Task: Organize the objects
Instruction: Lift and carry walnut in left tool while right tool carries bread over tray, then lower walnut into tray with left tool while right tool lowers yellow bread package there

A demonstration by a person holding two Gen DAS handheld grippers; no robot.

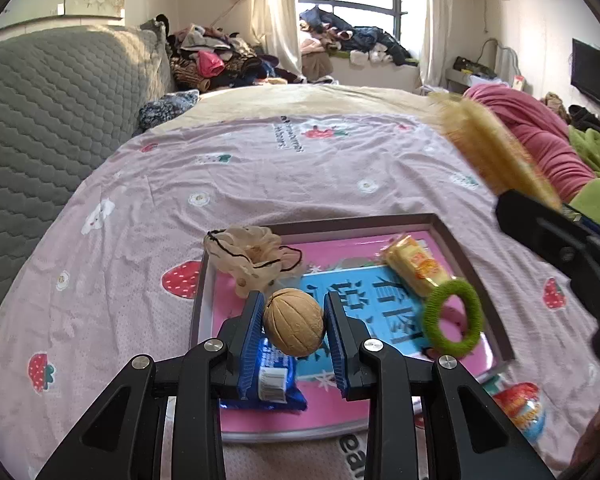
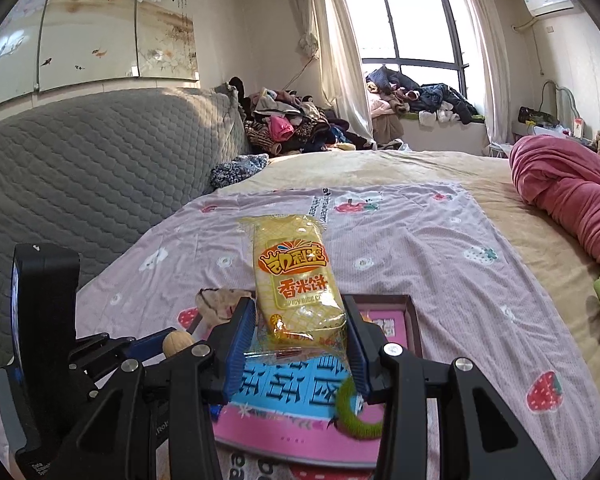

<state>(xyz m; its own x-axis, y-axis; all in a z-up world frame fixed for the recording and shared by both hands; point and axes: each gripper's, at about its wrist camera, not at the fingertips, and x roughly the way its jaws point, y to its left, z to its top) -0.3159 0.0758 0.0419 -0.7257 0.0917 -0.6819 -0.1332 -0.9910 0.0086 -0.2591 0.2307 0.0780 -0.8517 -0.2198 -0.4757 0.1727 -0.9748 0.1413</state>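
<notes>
Left gripper [image 1: 294, 326] clamps a walnut [image 1: 294, 328] above the tray [image 1: 476, 264]. Right gripper [image 2: 302, 334] clamps a rice cake [image 2: 296, 280]. In the tray: scrunchie [image 1: 248, 256], green ring [image 1: 454, 320], blue packet [image 1: 272, 376].

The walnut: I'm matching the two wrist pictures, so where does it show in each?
Left wrist: the walnut sits bottom centre, clamped between the left gripper pads, above the box tray.
Right wrist: the walnut peeks out at lower left, in the other gripper.
Shared landmark: the green ring in the tray.
</notes>
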